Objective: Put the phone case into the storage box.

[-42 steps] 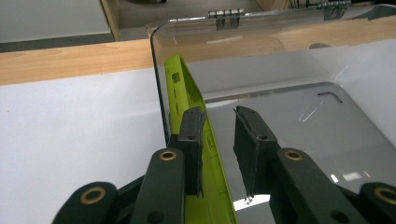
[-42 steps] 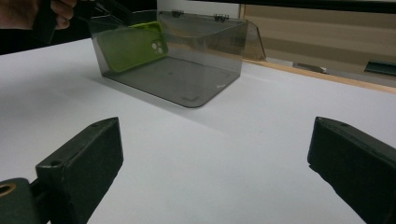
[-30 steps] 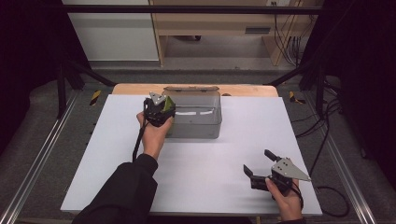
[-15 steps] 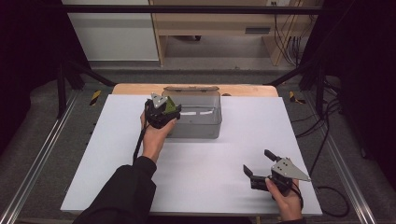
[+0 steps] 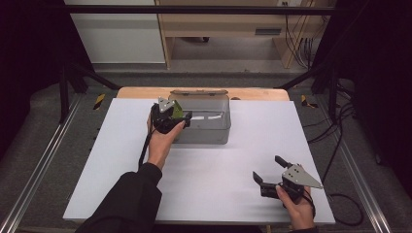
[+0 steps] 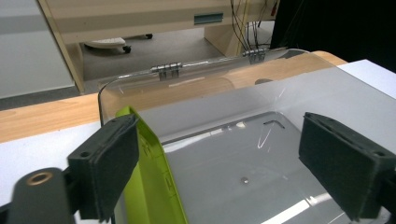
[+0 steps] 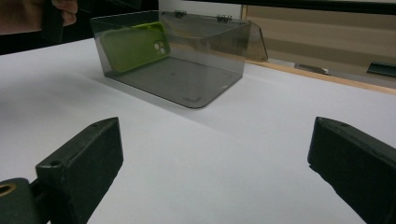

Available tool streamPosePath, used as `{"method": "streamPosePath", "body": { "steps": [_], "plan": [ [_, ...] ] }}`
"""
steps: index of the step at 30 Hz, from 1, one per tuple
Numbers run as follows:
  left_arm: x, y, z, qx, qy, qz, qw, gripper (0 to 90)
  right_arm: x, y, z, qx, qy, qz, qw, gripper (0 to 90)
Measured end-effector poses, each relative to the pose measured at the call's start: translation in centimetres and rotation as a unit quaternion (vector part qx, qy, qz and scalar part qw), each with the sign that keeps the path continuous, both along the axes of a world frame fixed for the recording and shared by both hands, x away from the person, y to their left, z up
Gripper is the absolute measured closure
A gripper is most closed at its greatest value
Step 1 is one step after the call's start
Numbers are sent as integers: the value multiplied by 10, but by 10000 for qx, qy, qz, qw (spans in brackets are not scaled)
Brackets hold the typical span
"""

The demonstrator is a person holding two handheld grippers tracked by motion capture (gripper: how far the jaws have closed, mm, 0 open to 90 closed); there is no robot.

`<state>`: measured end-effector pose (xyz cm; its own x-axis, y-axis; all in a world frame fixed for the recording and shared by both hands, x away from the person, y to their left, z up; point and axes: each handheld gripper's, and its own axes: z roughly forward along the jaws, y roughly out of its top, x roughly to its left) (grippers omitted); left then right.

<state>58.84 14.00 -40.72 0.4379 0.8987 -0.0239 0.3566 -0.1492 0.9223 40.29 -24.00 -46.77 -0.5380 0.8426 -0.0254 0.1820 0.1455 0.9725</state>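
A smoky clear plastic box (image 5: 210, 137) with a hinged lid folded back stands at the table's far middle. A lime-green phone case (image 5: 178, 111) stands on edge inside it, leaning on the left wall (image 7: 133, 46). My left gripper (image 5: 178, 119) hangs over the box's left end. Its jaws have just been opening and stand wide in the left gripper view (image 6: 229, 172). The case (image 6: 152, 186) rests beside the left pad, not squeezed. My right gripper (image 5: 268, 169) lies open near the front right corner, nothing between its jaws (image 7: 219, 172).
The white tabletop (image 5: 218, 184) stretches between the box and my right gripper. A wooden strip (image 5: 145, 92) runs along the far edge, with a wooden desk (image 5: 233, 29) and cables beyond. Metal rails (image 5: 43, 165) flank the table.
The left gripper's jaws have spread apart and let go of the green case, which now stands in the box. Both hands stayed in place.
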Motion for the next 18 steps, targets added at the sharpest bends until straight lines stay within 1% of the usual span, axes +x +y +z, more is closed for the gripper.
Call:
{"method": "streamPosePath", "body": {
  "steps": [4, 12, 18],
  "plan": [
    [-1, -1, 1, -41, -62, -43, 10000, 86, 0, 0, 0, 1, -4, -9, 10000, 34],
    [-2, -3, 1, -70, -86, -127, 9999, 73, 0, 0, 0, 4, -7, 2, 10000, 34],
    [-6, -6, 4, -116, -185, -253, 9994, 70, 0, 0, 0, -3, -6, 5, 10000, 34]
  ]
}}
